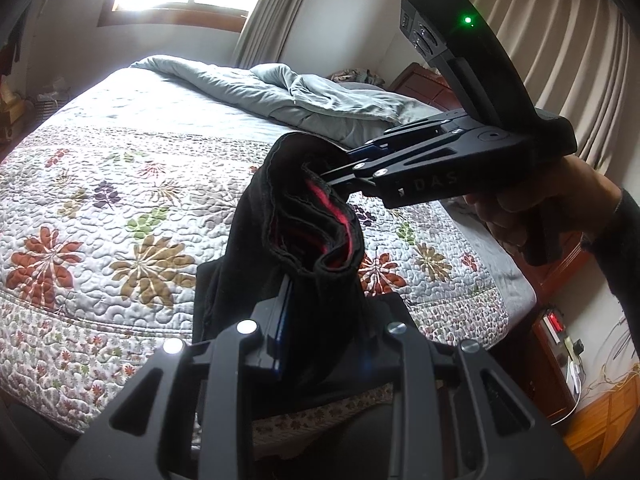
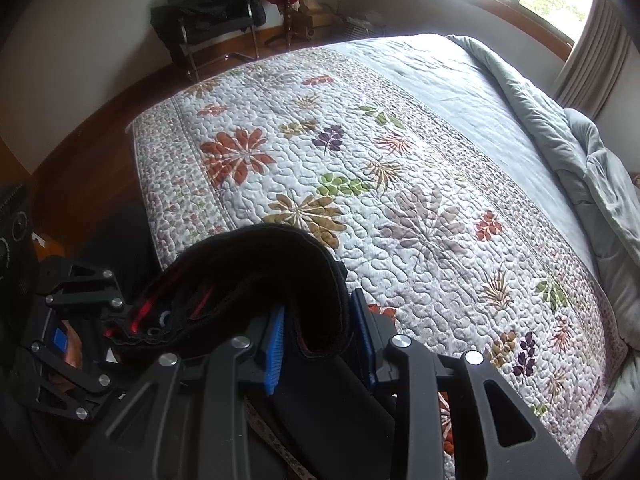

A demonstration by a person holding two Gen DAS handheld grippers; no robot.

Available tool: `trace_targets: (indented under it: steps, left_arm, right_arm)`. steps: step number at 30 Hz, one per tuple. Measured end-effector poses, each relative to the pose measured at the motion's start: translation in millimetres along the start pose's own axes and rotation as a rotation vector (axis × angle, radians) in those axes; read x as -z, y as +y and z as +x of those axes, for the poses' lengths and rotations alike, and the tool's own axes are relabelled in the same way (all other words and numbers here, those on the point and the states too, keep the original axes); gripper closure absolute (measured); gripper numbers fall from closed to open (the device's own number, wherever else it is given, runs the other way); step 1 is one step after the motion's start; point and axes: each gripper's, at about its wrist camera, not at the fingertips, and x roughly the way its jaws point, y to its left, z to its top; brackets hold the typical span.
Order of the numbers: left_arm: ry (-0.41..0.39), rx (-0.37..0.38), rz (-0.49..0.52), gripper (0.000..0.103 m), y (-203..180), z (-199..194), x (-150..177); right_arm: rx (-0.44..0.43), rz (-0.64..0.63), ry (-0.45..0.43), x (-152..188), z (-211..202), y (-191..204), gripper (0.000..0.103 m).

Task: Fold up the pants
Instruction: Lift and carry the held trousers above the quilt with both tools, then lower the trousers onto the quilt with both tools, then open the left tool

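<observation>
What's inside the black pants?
The black pants show red lining inside the open waistband. Deeper inside is dark and hidden by folds.

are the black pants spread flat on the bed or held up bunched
Held up bunched. The black pants hang in folds between the left gripper and right gripper, above the floral quilt, red lining showing.

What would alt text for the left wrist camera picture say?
Two handheld grippers, the left gripper and the right gripper, each pinch the same black pants, lifted above a bed's floral quilt. A rumpled grey blanket lies at the far end.
</observation>
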Motion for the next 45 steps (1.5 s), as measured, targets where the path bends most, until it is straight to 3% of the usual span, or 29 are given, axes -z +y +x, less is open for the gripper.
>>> trace_targets:
  steps: [22, 45]
  left_arm:
    - [0.113, 0.02, 0.06, 0.077, -35.4, 68.3, 22.6]
    - [0.33, 0.009, 0.117, 0.075, -63.4, 180.0, 83.6]
  right_arm:
    - [-0.038, 0.077, -0.017, 63.7, 21.7, -46.8, 0.073]
    - [-0.146, 0.257, 0.003, 175.6, 94.3, -108.2, 0.073]
